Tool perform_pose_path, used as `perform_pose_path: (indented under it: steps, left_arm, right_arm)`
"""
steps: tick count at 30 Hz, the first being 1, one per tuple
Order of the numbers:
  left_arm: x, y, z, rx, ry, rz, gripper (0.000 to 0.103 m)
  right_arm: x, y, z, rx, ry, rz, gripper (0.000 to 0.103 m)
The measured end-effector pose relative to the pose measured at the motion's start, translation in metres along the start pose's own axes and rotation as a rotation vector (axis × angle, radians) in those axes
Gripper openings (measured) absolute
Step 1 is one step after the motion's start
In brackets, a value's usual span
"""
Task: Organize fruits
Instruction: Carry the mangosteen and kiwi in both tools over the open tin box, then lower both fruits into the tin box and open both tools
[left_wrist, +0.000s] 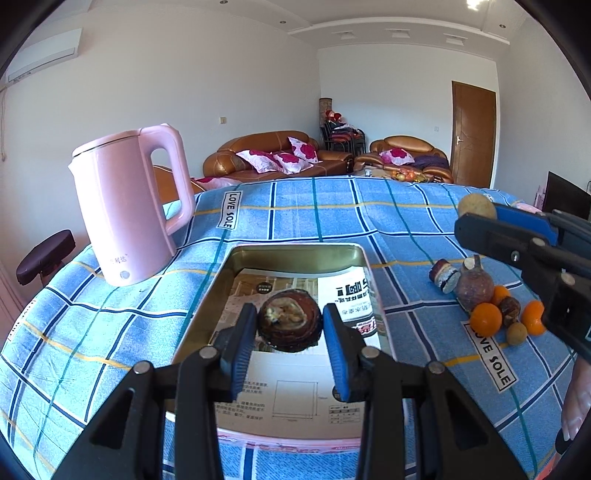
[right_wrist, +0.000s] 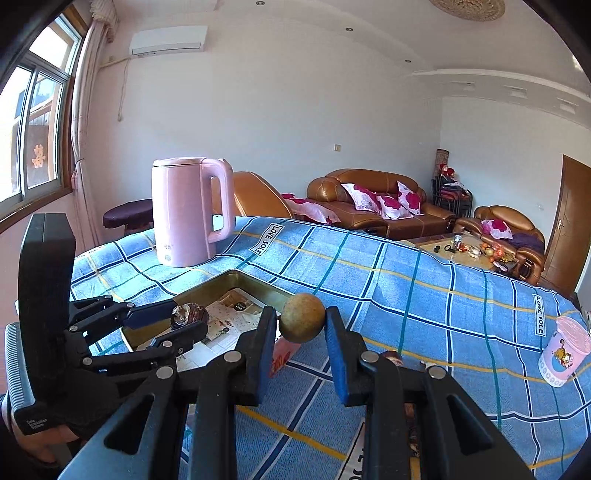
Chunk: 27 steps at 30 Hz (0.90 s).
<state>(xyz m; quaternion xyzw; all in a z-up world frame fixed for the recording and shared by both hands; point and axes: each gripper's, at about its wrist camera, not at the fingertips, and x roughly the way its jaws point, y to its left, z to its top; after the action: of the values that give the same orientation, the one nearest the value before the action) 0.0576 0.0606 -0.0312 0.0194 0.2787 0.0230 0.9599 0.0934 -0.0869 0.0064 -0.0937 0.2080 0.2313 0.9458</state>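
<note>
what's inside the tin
Printed paper sheets line the tin. The left claw holds a dark fruit over it. The tin floor beneath the paper is hidden.

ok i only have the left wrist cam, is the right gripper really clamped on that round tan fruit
observer: yes, the right wrist view shows both pads of the right gripper pressing the round tan fruit.
operator: and my dark fruit, over the tray
observer: from the side, the left gripper holds the dark fruit raised over the gold tray.
operator: anything further right
observer: a pink cartoon cup stands upright on the cloth.
</note>
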Motion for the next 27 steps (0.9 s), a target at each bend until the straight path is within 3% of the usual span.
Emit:
perform_pose_path:
  steps: [27]
  left_arm:
    - [0.039,0.026,0.004,0.026,0.098,0.045,0.039]
  right_arm:
    - [0.074,0.029,-0.010,-0.021,0.122,0.065,0.029]
